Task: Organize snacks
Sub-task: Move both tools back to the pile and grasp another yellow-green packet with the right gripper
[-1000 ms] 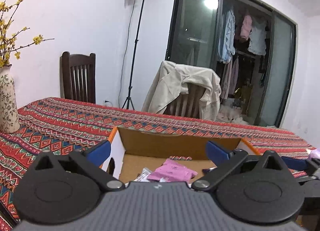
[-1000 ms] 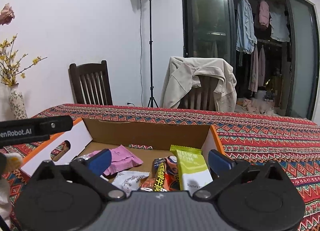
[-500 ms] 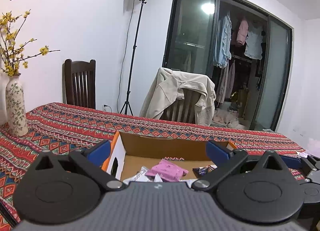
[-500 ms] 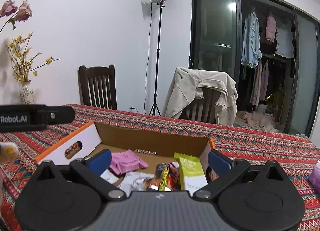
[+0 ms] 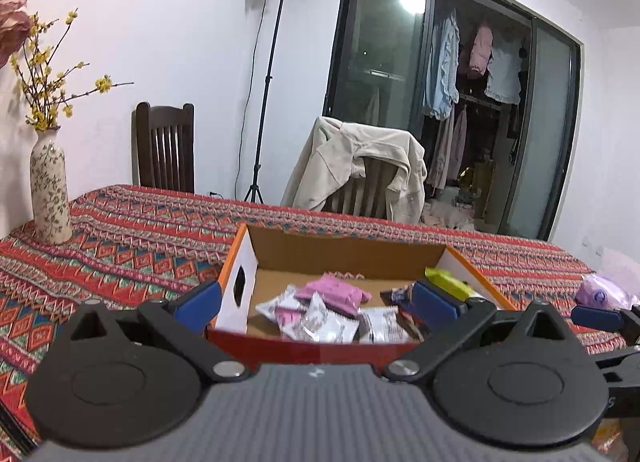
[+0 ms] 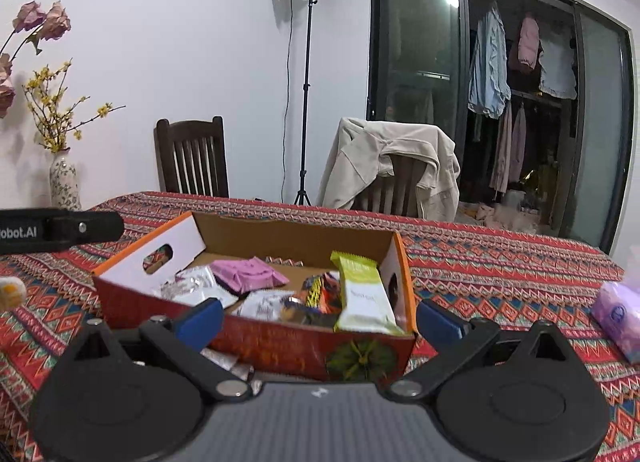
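Left gripper [image 5: 316, 304] spread wide, nothing between its blue pads, hanging near the cardboard box [image 6: 168, 294] on the patterned tablecloth [image 6: 500, 262]. The box is open-topped, orange-rimmed, red outside, its long axis running left to right. Inside from the left: silvery-white packets [image 6: 192, 282], a pink packet [image 6: 248, 272], a dark wrapper [image 6: 320, 294], then a green-and-white bar [image 6: 362, 288] propped at the right end, lengthwise near to far. Right gripper [image 6: 320, 320] equally wide, empty.
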